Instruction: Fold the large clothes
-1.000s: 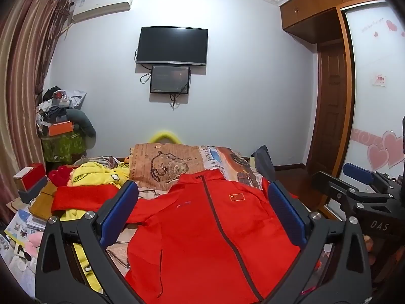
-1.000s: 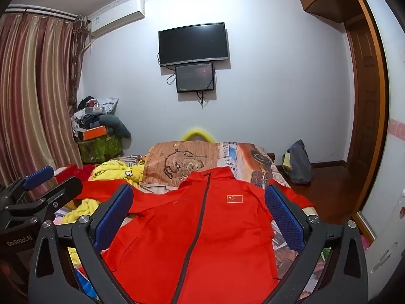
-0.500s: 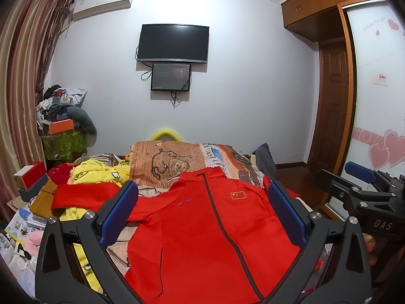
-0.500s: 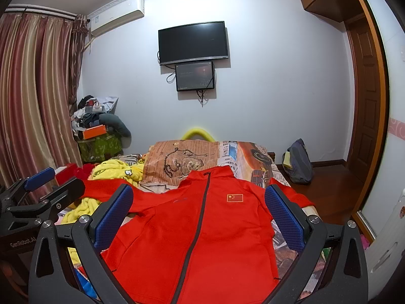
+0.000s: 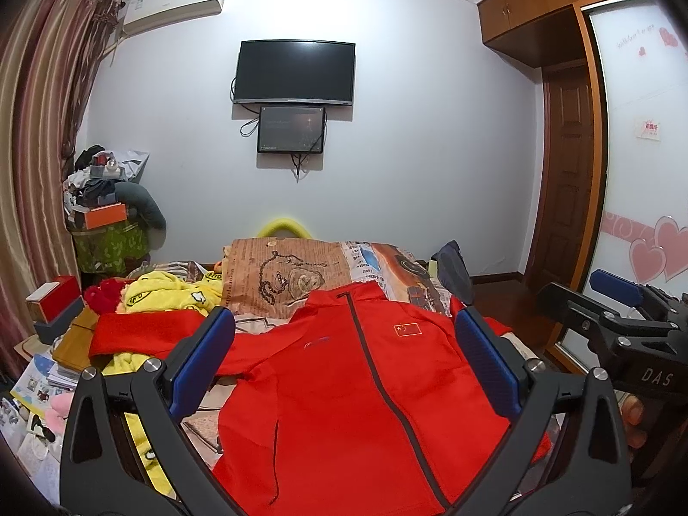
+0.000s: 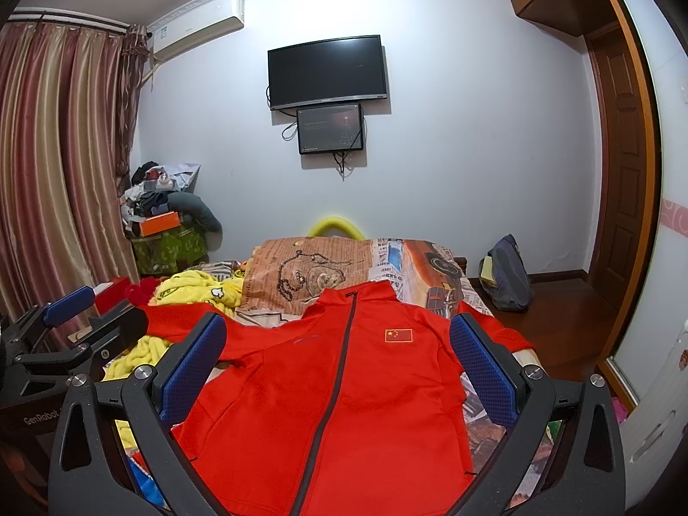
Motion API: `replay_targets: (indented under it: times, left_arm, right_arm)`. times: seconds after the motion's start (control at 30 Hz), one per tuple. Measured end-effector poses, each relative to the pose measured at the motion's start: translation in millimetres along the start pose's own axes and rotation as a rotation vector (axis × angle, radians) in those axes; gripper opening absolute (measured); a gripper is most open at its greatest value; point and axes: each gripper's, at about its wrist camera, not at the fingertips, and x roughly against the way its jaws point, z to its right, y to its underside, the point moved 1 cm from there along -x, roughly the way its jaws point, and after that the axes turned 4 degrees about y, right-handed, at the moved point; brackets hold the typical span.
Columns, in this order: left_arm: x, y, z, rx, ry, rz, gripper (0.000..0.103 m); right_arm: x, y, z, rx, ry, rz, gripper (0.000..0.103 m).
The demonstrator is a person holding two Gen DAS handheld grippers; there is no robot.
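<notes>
My left gripper (image 5: 344, 361) and right gripper (image 6: 337, 357) both hang with fingers spread wide, holding nothing, above the red zip-up jacket (image 5: 344, 395). It lies flat, front up, across the lower centre of both frames on the patterned bed (image 6: 421, 266), with yellow clothing (image 5: 172, 294) at left.

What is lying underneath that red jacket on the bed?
The red jacket lies spread on a printed bedcover, one sleeve over a yellow garment. Whatever sits directly beneath its body is covered.
</notes>
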Motion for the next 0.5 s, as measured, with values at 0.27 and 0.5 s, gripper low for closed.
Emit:
replay_targets:
  times: [0.27,0.5]
  left_arm:
    - [-1.8,0.8,-0.1,-0.001,0.003,-0.001,0.103]
    - [-1.7,0.7,0.5,-0.002,0.002,-0.002,0.103]
  right_arm:
    - [-1.0,-0.7,1.2,-0.001,-0.001,-0.002,0.103]
    - [-0.8,-0.9,1.3,-0.002,-0.001,-0.002,0.103]
